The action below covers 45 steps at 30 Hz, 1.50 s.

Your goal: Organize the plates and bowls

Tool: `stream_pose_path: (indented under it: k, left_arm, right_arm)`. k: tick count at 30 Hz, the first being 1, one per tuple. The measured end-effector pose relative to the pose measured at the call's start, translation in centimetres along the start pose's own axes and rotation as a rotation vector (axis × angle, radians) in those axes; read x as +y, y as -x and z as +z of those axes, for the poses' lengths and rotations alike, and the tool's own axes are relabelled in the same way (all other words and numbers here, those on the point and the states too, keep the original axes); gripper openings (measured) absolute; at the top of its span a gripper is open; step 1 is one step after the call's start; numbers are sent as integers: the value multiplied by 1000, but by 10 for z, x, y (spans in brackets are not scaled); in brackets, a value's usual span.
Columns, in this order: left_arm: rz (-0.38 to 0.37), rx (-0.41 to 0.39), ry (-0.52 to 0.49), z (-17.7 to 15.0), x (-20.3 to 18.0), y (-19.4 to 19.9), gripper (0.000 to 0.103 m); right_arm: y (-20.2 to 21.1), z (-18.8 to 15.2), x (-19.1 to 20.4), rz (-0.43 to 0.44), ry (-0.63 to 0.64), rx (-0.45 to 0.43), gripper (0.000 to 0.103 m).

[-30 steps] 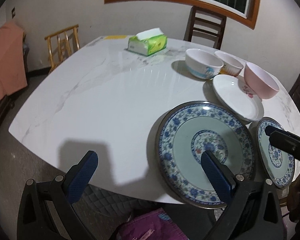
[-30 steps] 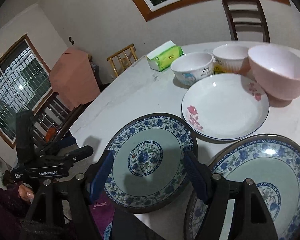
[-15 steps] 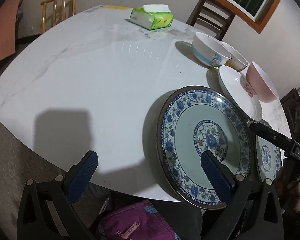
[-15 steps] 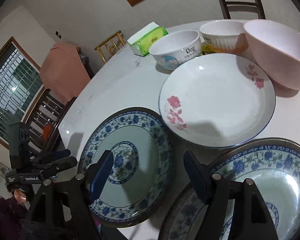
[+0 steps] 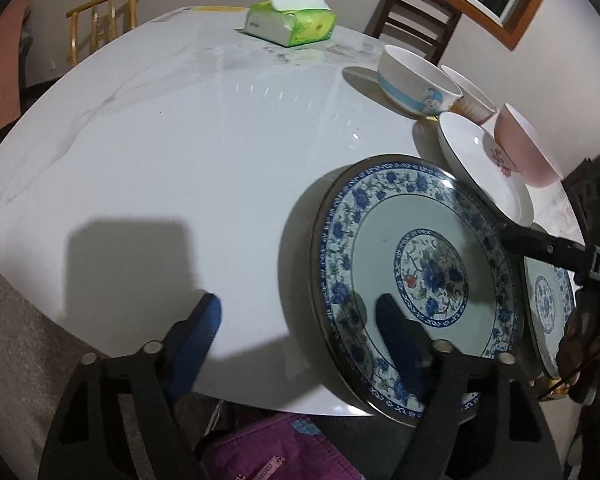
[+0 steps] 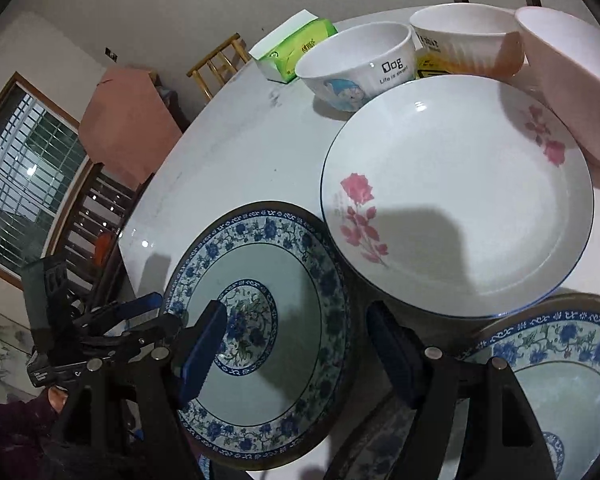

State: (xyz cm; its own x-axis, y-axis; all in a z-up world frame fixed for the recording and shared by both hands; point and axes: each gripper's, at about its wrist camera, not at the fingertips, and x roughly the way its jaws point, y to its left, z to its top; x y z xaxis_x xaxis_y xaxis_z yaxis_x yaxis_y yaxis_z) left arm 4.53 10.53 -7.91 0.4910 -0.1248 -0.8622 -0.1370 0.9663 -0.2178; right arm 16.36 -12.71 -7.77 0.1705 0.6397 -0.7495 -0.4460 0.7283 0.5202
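A large blue-and-white flowered plate [image 5: 420, 248] lies at the table's near edge. My left gripper [image 5: 296, 308] is at its left rim, one finger over the bare table and the other over the plate's inside. Its jaws are closing and the pads are clear of the rim. My right gripper [image 6: 296, 314] stands open over the same plate [image 6: 260, 280], with the plate's right rim between its fingers. A second blue-and-white plate [image 6: 560, 380] lies to the right. Behind are a white rose plate [image 6: 460, 200], a dog bowl [image 6: 356, 64], a ribbed white bowl [image 6: 464, 36] and a pink bowl [image 6: 568, 80].
A green tissue pack [image 5: 292, 20] sits at the far side of the white marble table [image 5: 180, 140]. Wooden chairs [image 5: 416, 20] stand around it. A person's purple garment [image 5: 276, 448] is below the near table edge.
Both grippers have come down and closer to the large blue plate. The left jaws have narrowed. The right jaws keep the same width.
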Motion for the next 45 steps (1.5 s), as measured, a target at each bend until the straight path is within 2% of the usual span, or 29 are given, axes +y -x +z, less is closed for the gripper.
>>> stream_pose_path:
  k: [2,4,5,6,7,10,11,14,22,35,45]
  left_arm:
    - [-4,0,-13,0,-3,-1,66]
    - [-10,0,-29,1,-6,-1,55]
    - [-6,0,-42,1,-8,-2,45]
    - [-1,-1,-54,1,-10,-2,34]
    - [-14,0,-62,1,-11,-2,29]
    - [8,-13,-48,3,-9,-3,28]
    - [3,-16,-40,4,-6,-3,26]
    - [-13,-13,-15,6,-1,-3,24]
    - [6,-33,20,14,7,-1,23]
    - [71,-91,85,44,43,4,23]
    - [105,-96,145,59,73,0,23]
  right_arm:
    - [-1,1,2,9,2,7,74]
    - [-2,1,4,-15,20,10,66]
    - [-3,1,5,-26,28,11,63]
    - [-3,1,6,-28,26,13,54]
    - [-5,0,4,-25,14,19,43]
    - [-6,1,-1,-32,-15,15,25]
    - [-7,2,-2,-26,-25,17,23]
    - [-10,4,1,-25,-32,22,22]
    - [-19,13,11,1,-43,28,22]
    - [-53,37,35,22,-39,31,22]
    - [-72,56,40,38,-50,37,22]
